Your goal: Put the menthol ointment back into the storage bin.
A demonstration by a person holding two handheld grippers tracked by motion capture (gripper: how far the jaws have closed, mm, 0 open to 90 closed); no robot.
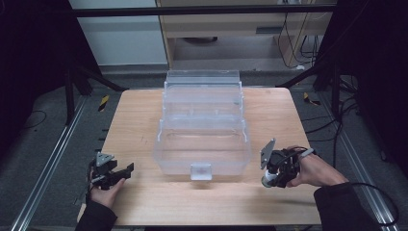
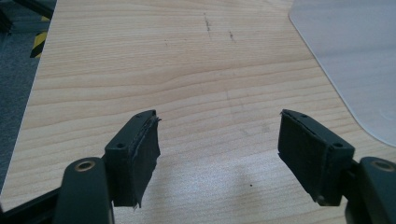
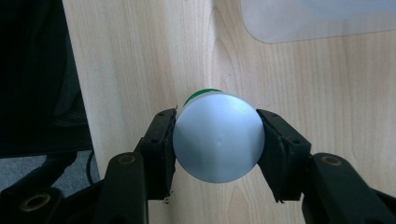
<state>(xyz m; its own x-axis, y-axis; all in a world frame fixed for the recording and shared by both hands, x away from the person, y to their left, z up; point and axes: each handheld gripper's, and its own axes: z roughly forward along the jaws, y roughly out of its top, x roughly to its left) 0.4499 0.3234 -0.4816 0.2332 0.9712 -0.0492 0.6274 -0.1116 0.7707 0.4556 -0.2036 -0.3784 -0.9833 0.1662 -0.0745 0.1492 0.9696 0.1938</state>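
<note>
Already clamped in the right gripper (image 3: 215,144) near the table's (image 1: 144,125) right edge: a white-capped bottle (image 3: 217,142), not yet in the open clear box (image 1: 202,130); left gripper (image 2: 217,156) spread wide, empty, beside it.

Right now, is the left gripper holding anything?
No, the left gripper has its fingers spread wide apart over the bare wooden table.

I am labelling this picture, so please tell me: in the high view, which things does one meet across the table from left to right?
Left gripper, open, held in the left hand → clear plastic box in the middle → right gripper, shut on a white round-ended container → right hand.
</note>
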